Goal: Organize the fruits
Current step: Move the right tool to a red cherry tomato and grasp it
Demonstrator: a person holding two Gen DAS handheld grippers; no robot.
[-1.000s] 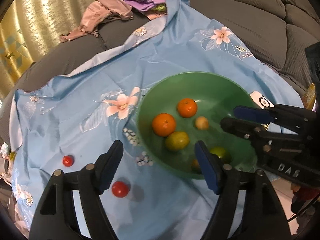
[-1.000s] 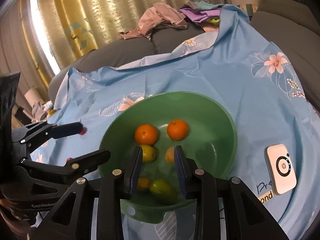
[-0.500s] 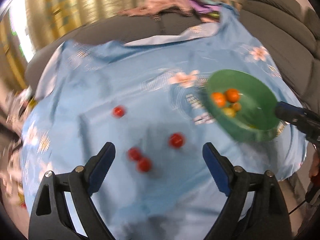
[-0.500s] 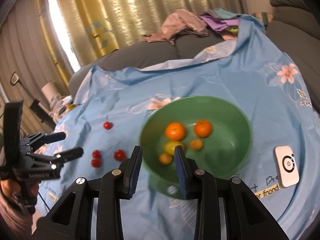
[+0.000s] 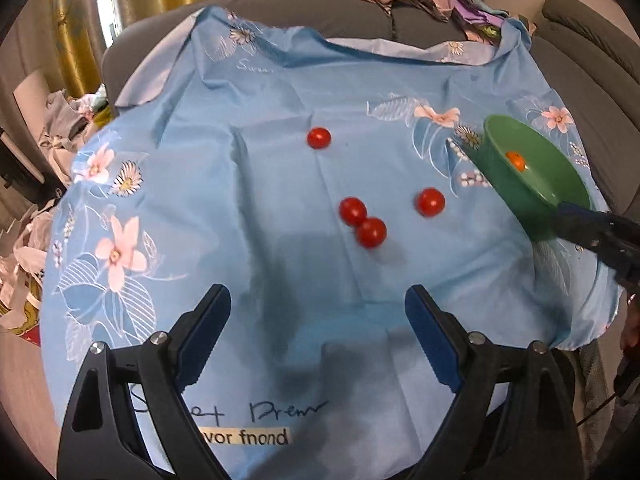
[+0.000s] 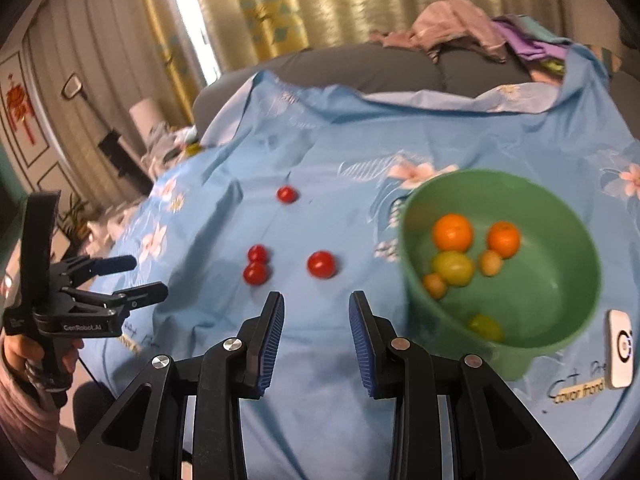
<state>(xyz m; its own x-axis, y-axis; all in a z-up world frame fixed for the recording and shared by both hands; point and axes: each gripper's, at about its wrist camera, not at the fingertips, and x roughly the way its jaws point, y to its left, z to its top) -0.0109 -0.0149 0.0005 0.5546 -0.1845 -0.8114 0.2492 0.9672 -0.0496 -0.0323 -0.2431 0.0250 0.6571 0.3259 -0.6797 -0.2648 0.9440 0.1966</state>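
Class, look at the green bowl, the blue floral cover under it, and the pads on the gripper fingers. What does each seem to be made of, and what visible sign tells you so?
Green bowl: probably plastic; uniform colour, smooth, faintly glossy wall.
Blue floral cover: thin woven or synthetic cloth; it creases, drapes and carries printed flowers.
Finger pads: likely rubber or soft plastic; matte blue with fine ribs, on black frames.

Four red tomatoes [image 6: 321, 264] beside green bowl [image 6: 568, 216] — six fruits inside, seemingly.

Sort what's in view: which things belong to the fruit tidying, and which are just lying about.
Job: four red tomatoes loose on the cloth; green bowl holding oranges and other small fruit.

Lying about: white device, clothes pile, blue floral cloth.
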